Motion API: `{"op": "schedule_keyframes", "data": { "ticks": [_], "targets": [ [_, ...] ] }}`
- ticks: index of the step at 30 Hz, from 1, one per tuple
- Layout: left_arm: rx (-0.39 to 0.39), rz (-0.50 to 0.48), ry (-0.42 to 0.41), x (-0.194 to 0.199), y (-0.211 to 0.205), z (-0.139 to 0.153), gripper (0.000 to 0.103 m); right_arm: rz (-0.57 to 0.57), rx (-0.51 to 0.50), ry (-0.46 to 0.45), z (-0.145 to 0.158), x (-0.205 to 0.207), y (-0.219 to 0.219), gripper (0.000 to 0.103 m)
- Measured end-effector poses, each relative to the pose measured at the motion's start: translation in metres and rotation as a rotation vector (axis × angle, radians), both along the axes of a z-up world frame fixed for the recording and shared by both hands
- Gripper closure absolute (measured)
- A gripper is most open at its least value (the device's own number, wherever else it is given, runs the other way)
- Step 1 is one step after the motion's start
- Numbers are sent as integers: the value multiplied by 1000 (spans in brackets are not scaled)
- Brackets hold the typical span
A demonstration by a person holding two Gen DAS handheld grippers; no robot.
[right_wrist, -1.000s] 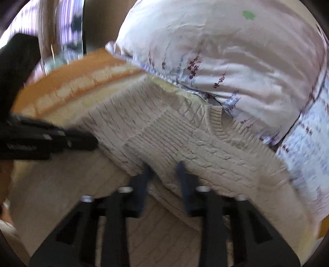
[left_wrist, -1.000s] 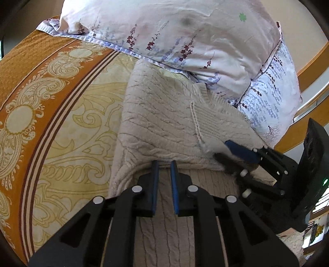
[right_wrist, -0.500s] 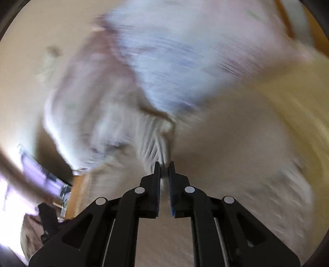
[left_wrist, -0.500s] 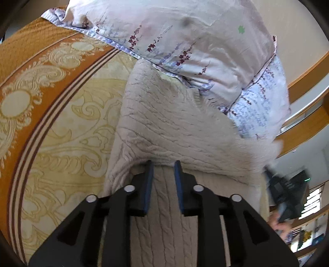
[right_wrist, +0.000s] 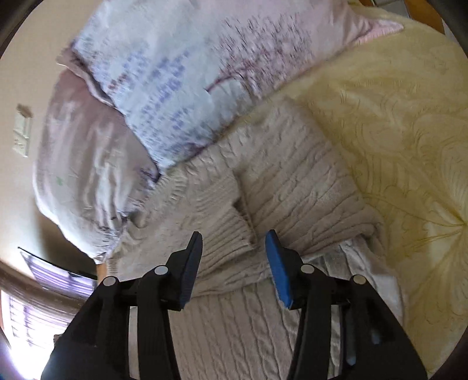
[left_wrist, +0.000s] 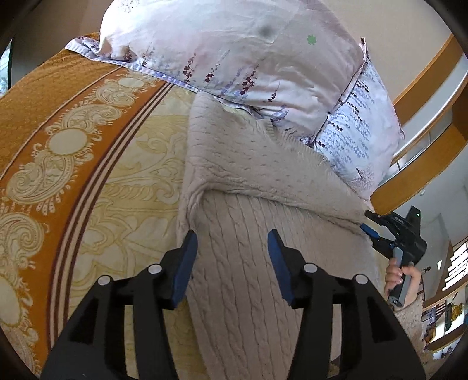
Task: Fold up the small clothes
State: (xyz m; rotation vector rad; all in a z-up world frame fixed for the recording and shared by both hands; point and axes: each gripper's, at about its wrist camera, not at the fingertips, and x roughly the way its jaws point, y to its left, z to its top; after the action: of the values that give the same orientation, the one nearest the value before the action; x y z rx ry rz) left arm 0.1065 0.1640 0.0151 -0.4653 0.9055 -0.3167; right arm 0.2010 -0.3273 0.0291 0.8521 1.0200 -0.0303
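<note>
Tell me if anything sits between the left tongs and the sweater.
Nothing visible does. The left tongs hover directly over the sweater, jaws opening with only knit beneath them. The pillow lies beyond the sweater's far edge, overlapping it, not in the tongs' path.

Beige wall [left_wrist: 403,26], patterned bedspread [left_wrist: 58,163], pillows [left_wrist: 234,49]
</note>
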Motion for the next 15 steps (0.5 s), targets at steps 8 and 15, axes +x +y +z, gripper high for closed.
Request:
{"op": "schedule_keyframes", "data": {
  "ticks": [8, 15],
  "targets": [
    [35, -18, -7, 1, -5, -1, 50, 47, -51, -94, 13, 1, 19, 95],
    [52, -41, -26, -5, -7, 0, 50, 11, -173, -73, 14, -5, 17, 95]
  ]
}}
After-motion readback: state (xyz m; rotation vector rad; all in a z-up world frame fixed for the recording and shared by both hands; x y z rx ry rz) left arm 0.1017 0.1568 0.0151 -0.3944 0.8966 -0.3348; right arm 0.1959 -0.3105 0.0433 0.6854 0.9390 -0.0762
